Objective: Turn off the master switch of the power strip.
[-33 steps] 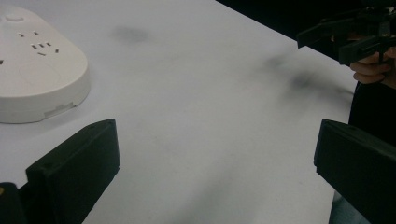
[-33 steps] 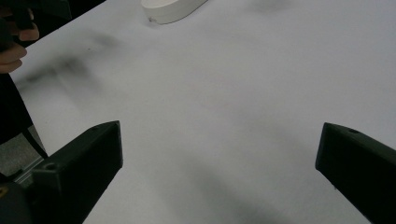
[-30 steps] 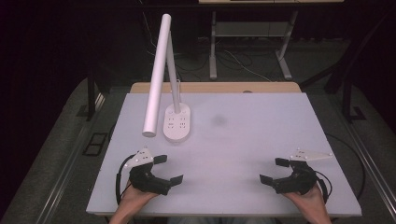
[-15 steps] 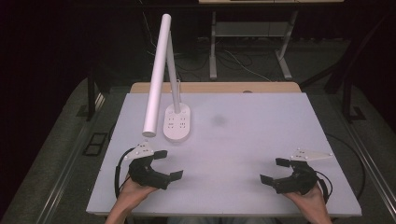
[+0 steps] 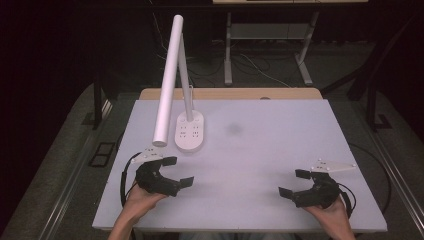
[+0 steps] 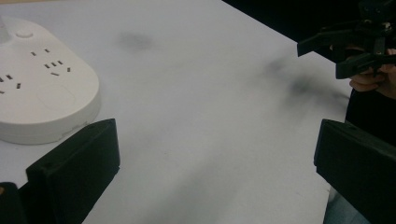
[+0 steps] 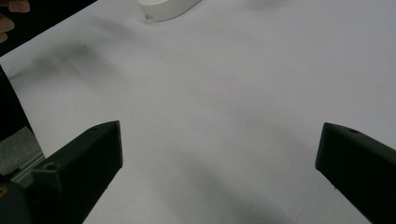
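This looks like a lab or test workspace set up for recording, not a home. A plain white table [image 5: 280, 150] stands alone in a dark room, with a wooden board [image 5: 230, 93] along its far edge. On it stands 1 white desk lamp [image 5: 170, 75] whose base [image 5: 190, 131] carries power sockets. Behind the table, loose cables [image 5: 250, 65] trail over a grey carpeted floor [image 5: 65, 150], beside the metal legs of another desk [image 5: 227, 50]. A floor socket box [image 5: 101, 153] sits left of the table. The surroundings are black and bare, like a curtained-off rig area.
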Demonstrator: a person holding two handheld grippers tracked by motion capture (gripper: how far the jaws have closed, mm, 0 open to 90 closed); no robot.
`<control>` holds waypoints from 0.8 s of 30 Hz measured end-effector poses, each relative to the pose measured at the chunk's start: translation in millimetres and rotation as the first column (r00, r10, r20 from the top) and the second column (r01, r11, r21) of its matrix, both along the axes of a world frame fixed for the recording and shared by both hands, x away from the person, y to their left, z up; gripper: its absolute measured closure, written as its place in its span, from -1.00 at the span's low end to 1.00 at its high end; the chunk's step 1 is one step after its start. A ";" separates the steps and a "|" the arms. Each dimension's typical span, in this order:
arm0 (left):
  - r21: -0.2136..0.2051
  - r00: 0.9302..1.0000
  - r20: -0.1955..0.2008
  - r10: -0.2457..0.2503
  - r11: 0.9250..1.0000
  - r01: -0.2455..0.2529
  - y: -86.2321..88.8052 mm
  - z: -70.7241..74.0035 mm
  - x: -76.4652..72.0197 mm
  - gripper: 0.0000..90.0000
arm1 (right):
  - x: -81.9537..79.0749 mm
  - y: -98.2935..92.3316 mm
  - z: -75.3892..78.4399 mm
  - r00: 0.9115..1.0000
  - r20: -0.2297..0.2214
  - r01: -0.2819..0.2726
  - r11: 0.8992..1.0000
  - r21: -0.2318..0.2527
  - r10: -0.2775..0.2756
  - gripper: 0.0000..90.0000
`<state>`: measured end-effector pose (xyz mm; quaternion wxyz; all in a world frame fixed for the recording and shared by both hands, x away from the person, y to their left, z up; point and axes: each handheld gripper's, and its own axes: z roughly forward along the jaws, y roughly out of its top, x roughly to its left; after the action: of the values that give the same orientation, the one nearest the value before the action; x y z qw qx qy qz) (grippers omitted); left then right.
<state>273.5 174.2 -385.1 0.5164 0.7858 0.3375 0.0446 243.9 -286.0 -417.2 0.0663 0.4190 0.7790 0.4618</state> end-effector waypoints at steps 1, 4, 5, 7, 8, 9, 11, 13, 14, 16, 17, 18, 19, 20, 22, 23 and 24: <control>0.003 1.000 -0.004 -0.003 1.000 0.003 0.5 0.7 1.1 -1.00 | 0.0 0.1 0.0 1.000 0.000 0.000 1.000 -0.001 0.000 -1.00; 0.006 1.000 -0.009 0.003 1.000 -0.003 0.9 1.4 4.5 -1.00 | 0.0 0.2 -0.4 1.000 -0.002 0.001 1.000 -0.001 -0.001 -1.00; 0.002 1.000 -0.011 0.005 1.000 -0.005 0.9 1.4 5.6 -1.00 | 0.0 0.2 -0.4 1.000 -0.002 0.001 1.000 -0.001 -0.001 -1.00; 0.006 1.000 -0.013 0.006 1.000 -0.006 1.9 1.9 8.0 -1.00 | 0.1 0.1 -0.5 1.000 -0.002 0.001 1.000 -0.001 -0.001 -1.00; 0.002 1.000 -0.014 0.010 1.000 -0.010 2.1 2.0 9.2 -1.00 | 0.2 0.1 -0.5 1.000 -0.002 0.001 1.000 -0.002 -0.001 -1.00; 0.000 1.000 -0.018 0.013 1.000 -0.013 2.4 2.2 10.4 -1.00 | 0.2 0.1 -0.6 1.000 -0.002 0.000 1.000 -0.003 0.000 -1.00; 0.006 1.000 -0.021 0.012 1.000 -0.012 3.0 2.8 12.8 -1.00 | 0.2 0.0 -0.7 1.000 -0.002 0.000 1.000 -0.004 0.000 -1.00; 0.011 1.000 -0.023 0.011 1.000 -0.011 3.3 3.8 14.9 -1.00 | 0.3 -0.1 -0.7 1.000 -0.002 0.000 1.000 -0.004 0.000 -1.00; 0.012 1.000 -0.025 0.014 1.000 -0.014 3.4 4.4 15.9 -1.00 | 0.4 -0.1 -0.8 1.000 -0.002 0.001 1.000 -0.004 -0.001 -1.00; 0.017 1.000 -0.026 0.015 1.000 -0.015 4.2 6.1 18.4 -1.00 | 0.5 -0.3 -0.9 1.000 -0.002 0.001 1.000 -0.005 -0.001 -1.00; 0.016 0.999 -0.026 0.020 1.000 -0.020 4.3 7.0 19.6 -1.00 | 0.6 -0.2 -1.0 1.000 -0.001 0.000 1.000 -0.006 0.000 -1.00; 0.019 0.999 -0.025 0.020 1.000 -0.020 5.2 8.3 21.1 -1.00 | 0.6 -0.2 -1.0 1.000 -0.001 0.000 1.000 -0.006 0.000 -1.00; 0.017 0.999 -0.026 0.024 1.000 -0.023 5.7 9.6 22.2 -1.00 | 0.6 -0.2 -1.2 1.000 -0.001 -0.001 1.000 -0.008 0.001 -1.00; 0.020 0.999 -0.024 0.023 1.000 -0.023 6.5 11.1 23.6 -1.00 | 0.6 -0.2 -1.2 1.000 -0.001 -0.001 1.000 -0.008 0.001 -1.00; 0.021 0.999 -0.023 0.025 0.999 -0.025 8.0 13.8 26.2 -1.00 | 0.5 0.1 -1.2 1.000 -0.002 -0.001 1.000 -0.010 0.001 -1.00; 0.027 0.999 -0.021 0.028 0.999 -0.027 8.8 15.3 27.8 -1.00 | 0.7 0.1 -1.3 1.000 -0.001 -0.003 1.000 -0.012 0.003 -1.00; 0.028 0.999 -0.021 0.028 0.999 -0.027 9.2 16.0 28.8 -1.00 | 0.8 0.1 -1.4 1.000 0.000 -0.002 1.000 -0.013 0.002 -1.00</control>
<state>302.2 183.3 -369.0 0.5012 0.7886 0.3530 0.0479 244.7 -285.8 -418.6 0.0686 0.4176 0.7824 0.4569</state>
